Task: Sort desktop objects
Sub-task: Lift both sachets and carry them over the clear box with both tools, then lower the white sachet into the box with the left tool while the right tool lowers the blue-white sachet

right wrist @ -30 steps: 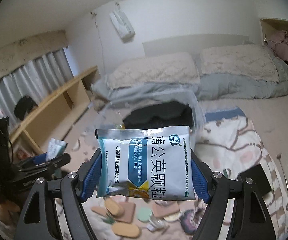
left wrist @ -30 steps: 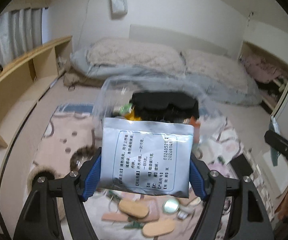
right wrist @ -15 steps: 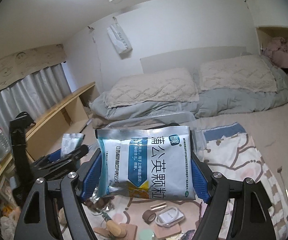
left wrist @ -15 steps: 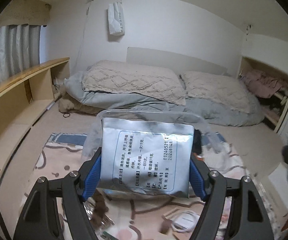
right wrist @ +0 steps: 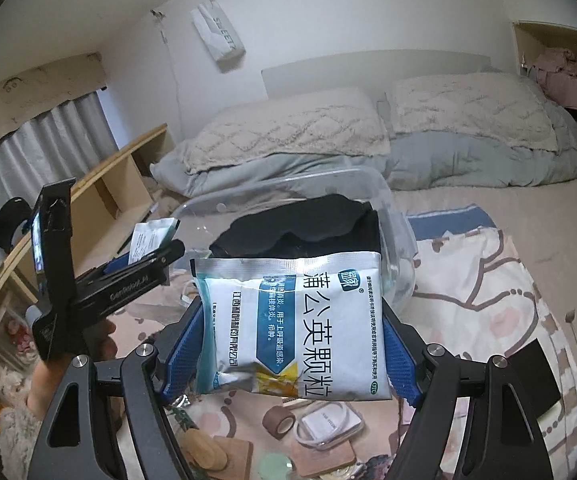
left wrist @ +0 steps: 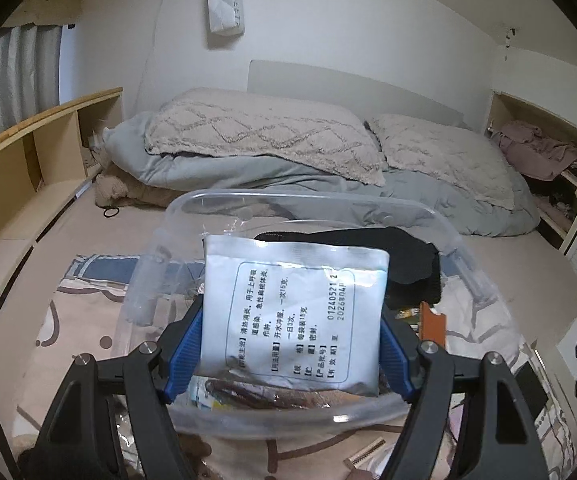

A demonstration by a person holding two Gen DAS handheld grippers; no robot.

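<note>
Sachets are being carried in both grippers, one each, and both look light, thin and limp. The left gripper (left wrist: pixel 290 344) is being kept clamped on a white foil sachet (left wrist: pixel 294 312) with its printed back facing the camera; its blue fingers (left wrist: pixel 184 344) are pressing on the two side edges. This sachet is being held just over the near rim of a clear plastic bin (left wrist: pixel 464 256), in which a black fabric item (left wrist: pixel 392 252) and some small packets are lying.

The right gripper (right wrist: pixel 294 348) is likewise being held closed on a blue-and-white granule sachet (right wrist: pixel 300 320), pinched by its side edges between blue fingers (right wrist: pixel 400 360). It is being held above the patterned blanket (right wrist: pixel 488 280), short of the bin, with a roll of brown tape (right wrist: pixel 278 420) and a small white case (right wrist: pixel 328 424) lying below.

Foil like this is judged to be slippery and to be buckling easily: the granule sachet is already being creased near its lower left corner. Gripping across the flat sealed margins seems sounder than across the filled middle, where loose granules would be shifting under pressure. Because so little weight is involved, a sachet may be fluttering or catching on the bin rim when released, so it is best being let go low and well inside the walls.
</note>
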